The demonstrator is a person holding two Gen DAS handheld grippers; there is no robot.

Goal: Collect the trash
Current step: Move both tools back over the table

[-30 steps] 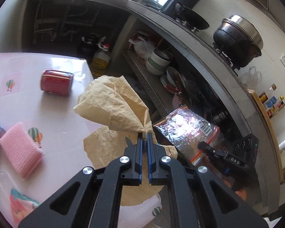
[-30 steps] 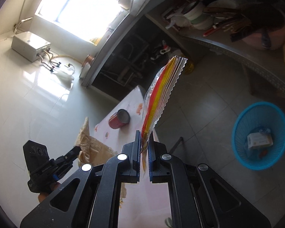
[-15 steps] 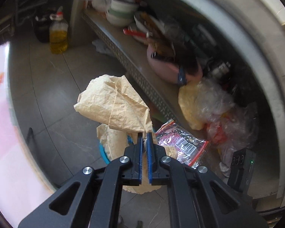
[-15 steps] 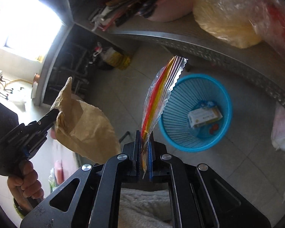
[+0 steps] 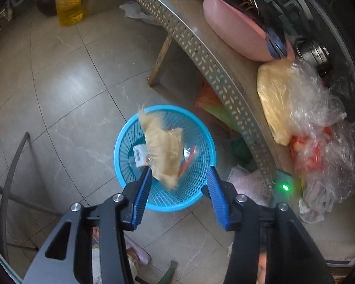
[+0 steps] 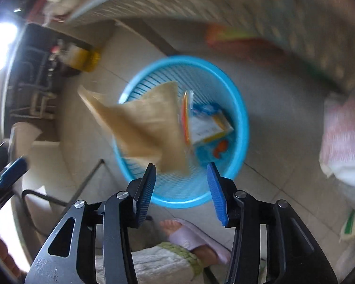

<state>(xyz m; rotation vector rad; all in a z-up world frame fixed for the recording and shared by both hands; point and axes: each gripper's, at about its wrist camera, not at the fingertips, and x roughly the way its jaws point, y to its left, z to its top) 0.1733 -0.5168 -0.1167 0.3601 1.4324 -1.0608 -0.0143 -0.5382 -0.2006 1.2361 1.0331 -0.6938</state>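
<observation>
Left wrist view: a second ago the left gripper [image 5: 178, 177] was pinched on a crumpled brown paper [image 5: 164, 152] above the pink table; now its jaws are opening, spread with nothing pressed between the blue pads. The paper is loose, blurred in mid-fall over the mouth of the blue mesh waste basket [image 5: 120, 142] on the tiled floor. One lower edge of the paper lies just beside the left-hand pad, but I cannot tell whether they touch. A clear snack wrapper with red and orange stripes [image 5: 188, 158] drops beside it, also inside the basket's rim. A small white carton [image 5: 138, 152] already lies at the bottom. The gripper points steeply down at the basket from above, next to the perforated metal shelf [image 5: 201, 54].

Right wrist view: the picture is smeared by motion. The right gripper [image 6: 181, 179], half a second ago clamped on the striped wrapper [image 6: 185, 118], is likewise opening, its pads apart and empty. Wrapper and paper [image 6: 149, 120] both hang over the basket [image 6: 242, 118], so two pieces of trash look as good as delivered. This gripper too aims steeply downward. Below it show the person's slippered foot [image 6: 189, 234] and, at the left edge, the other gripper's blue pad.
</observation>
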